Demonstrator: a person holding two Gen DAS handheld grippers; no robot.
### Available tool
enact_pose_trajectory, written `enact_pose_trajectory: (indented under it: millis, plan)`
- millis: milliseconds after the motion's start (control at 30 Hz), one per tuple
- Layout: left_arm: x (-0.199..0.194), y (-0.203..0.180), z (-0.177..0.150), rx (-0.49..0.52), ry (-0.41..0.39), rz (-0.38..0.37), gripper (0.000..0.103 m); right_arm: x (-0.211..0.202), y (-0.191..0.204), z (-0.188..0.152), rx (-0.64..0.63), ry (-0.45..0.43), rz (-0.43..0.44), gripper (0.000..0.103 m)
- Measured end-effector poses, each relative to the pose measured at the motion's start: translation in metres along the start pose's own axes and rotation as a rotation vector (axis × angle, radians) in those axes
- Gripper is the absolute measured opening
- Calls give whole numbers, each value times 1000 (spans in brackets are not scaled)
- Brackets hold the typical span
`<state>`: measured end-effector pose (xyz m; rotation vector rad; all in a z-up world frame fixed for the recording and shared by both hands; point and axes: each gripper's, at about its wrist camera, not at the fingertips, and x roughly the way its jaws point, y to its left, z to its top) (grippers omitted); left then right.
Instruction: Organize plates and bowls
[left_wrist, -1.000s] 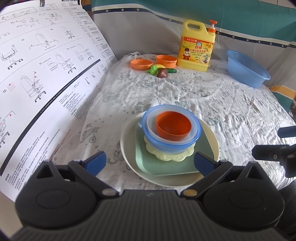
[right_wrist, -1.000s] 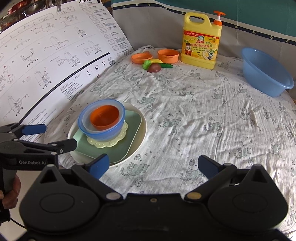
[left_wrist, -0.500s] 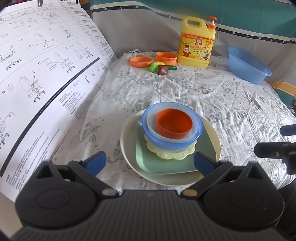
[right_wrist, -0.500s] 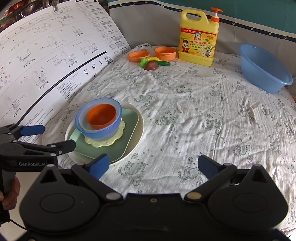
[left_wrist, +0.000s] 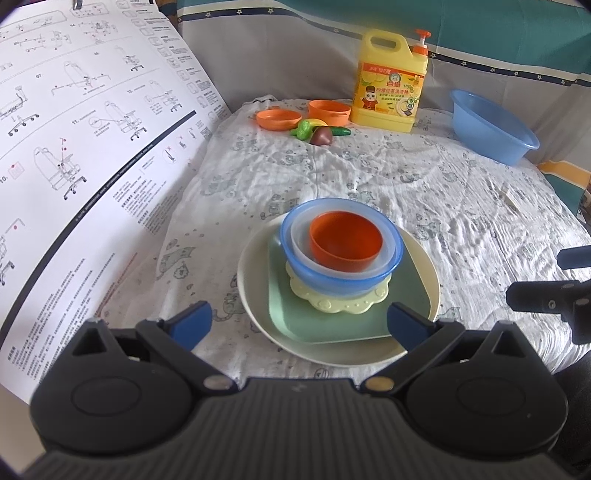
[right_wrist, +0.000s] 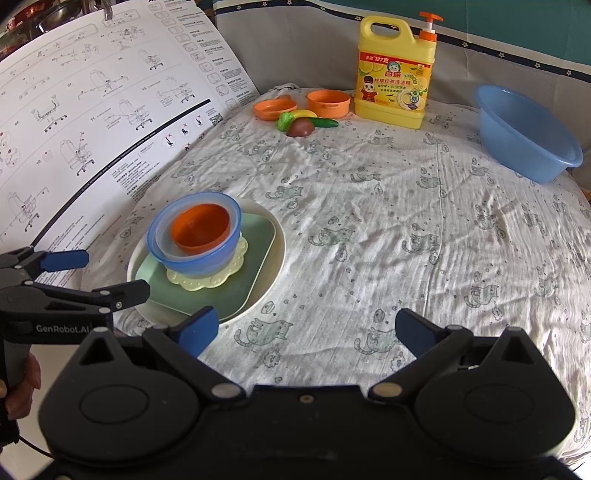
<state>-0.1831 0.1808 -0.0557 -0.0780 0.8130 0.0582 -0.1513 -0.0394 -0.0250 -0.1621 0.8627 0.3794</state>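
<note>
A stack stands on the cloth-covered table: a cream round plate (left_wrist: 255, 295) (right_wrist: 275, 254), a green square plate (left_wrist: 291, 317) (right_wrist: 258, 251), a pale yellow scalloped plate (left_wrist: 332, 301) (right_wrist: 229, 271), a blue bowl (left_wrist: 314, 271) (right_wrist: 199, 264), a clear bowl inside it, and an orange bowl (left_wrist: 345, 243) (right_wrist: 201, 230) on top. My left gripper (left_wrist: 299, 325) is open and empty, just in front of the stack. It also shows in the right wrist view (right_wrist: 98, 275). My right gripper (right_wrist: 306, 330) is open and empty, to the right of the stack.
A large instruction sheet (left_wrist: 74, 147) leans along the left. At the back are an orange plate (left_wrist: 279, 119), an orange bowl (left_wrist: 328, 110), toy vegetables (left_wrist: 319, 133), a yellow detergent jug (left_wrist: 389, 83) and a blue basin (left_wrist: 491, 127).
Both grippers have drifted slightly; the stack sits a little further right in the right wrist view. Nothing was taken or released.
</note>
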Motion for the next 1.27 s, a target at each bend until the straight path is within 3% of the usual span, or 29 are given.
enact_pose_trajectory:
  millis: [1267]
  plan:
    - [-15,-1,3,59,-25,-2,103,-6,0,0,16,-25,-17,103]
